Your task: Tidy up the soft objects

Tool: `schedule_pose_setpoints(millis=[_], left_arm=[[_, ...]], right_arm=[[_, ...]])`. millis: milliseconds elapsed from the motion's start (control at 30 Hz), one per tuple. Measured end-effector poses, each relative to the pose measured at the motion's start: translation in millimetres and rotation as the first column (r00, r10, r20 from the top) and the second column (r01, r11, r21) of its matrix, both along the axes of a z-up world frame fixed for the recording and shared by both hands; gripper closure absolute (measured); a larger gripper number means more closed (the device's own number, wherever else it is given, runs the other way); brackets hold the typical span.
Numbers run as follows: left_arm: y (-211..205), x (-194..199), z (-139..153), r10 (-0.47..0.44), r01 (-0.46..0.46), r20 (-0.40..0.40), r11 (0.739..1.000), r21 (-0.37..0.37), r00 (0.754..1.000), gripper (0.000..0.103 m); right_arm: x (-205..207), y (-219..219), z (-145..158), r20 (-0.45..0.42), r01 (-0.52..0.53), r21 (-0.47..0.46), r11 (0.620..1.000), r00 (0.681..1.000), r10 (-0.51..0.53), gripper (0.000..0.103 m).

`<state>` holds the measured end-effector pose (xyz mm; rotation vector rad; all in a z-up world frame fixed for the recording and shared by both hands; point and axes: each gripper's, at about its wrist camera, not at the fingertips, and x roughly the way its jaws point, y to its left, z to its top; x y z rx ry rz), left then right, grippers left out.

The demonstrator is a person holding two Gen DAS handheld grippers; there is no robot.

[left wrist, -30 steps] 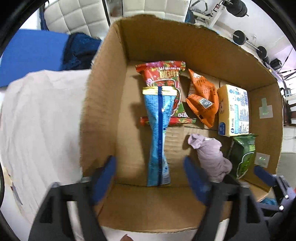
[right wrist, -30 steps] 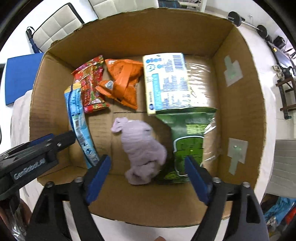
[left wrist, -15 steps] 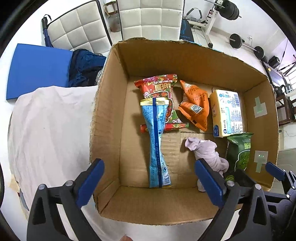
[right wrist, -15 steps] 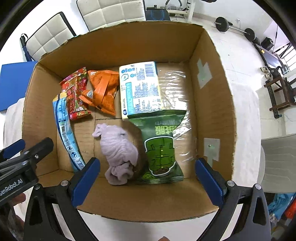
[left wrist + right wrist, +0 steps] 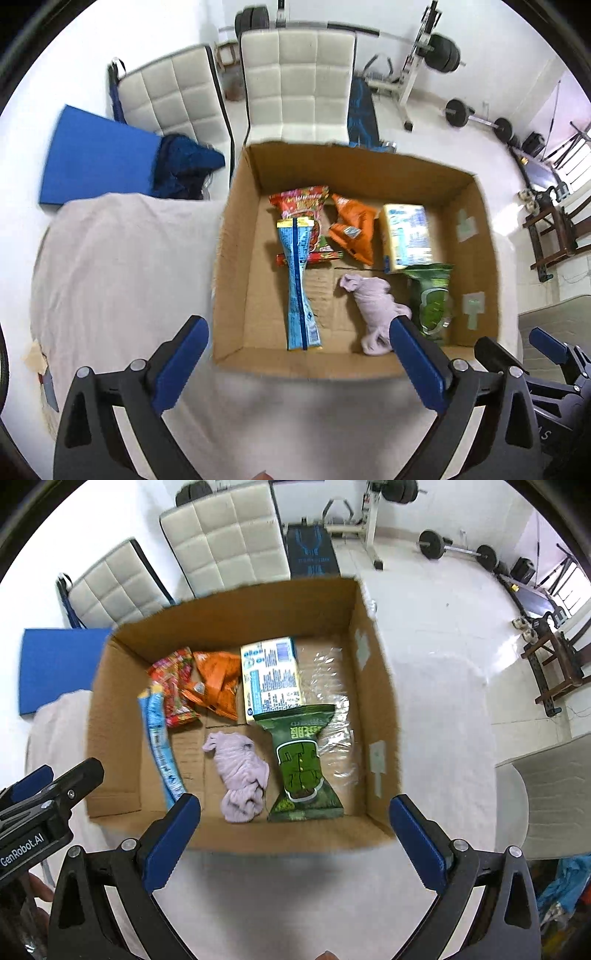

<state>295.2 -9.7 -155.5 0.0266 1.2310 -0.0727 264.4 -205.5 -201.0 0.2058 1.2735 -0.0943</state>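
Left wrist: blue packet (image 5: 300, 284) lengthwise, near-to-far; both grippers (image 5: 297, 363) (image 5: 295, 843) wide, empty.

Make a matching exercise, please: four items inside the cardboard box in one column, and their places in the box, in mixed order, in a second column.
Places are as the right wrist view shows them.

Items
1. blue packet
2. lilac cloth
3. green packet
4. orange packet

Places
A. far side, between the red packet and the pale box
B. nearest the left wall
C. near side, right of the lilac cloth
D. near side, middle

Pairs: 1-B, 2-D, 3-C, 4-A
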Motion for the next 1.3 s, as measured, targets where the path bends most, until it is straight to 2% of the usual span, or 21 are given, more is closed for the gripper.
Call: schedule_pose_setpoints(millis=[233, 433, 767, 1000, 1167, 1300], left_arm=[[4.3, -65.2, 72.2, 0.0, -0.001, 0.117, 1.0, 0.01, 0.993, 0.002], [4.4, -109.9, 116.8, -0.012, 0.009, 0.174, 1.0, 0.017, 0.985, 0.002], [-1.4, -169.7, 165.0, -0.048, 0.051, 0.228, 0.999, -0.006, 0.973, 0.002], [-3.8, -188.8, 187.5, -0.053, 0.057, 0.285, 0.998, -0.007, 0.957, 0.002], [-4.3, -183.5, 188.3, -0.037, 0.042, 0.308, 0.999, -0.011, 0.951, 0.0], [-3.9, -182.0, 181.5, -0.026, 0.033, 0.291, 0.999, -0.019, 0.956, 0.0]], right_arm=[[-73.0, -8.7, 69.1, 0.098, -0.012, 0.028, 1.0, 0.995, 0.009, 0.0], [-133.2, -7.9, 138.6, 0.205, -0.032, 0.018, 0.999, 0.978, 0.027, 0.0], [-210.2, -4.0, 223.2, 0.309, -0.041, -0.022, 0.999, 0.95, 0.046, 0.0], [-239.9, 1.3, 257.9, 0.337, -0.052, -0.063, 0.997, 0.939, 0.07, 0.0], [-238.0, 0.3, 264.9, 0.35, -0.021, -0.094, 0.995, 0.935, 0.053, 0.0], [-228.7, -4.0, 261.3, 0.349, -0.006, -0.096, 0.995, 0.936, 0.04, 0.0]])
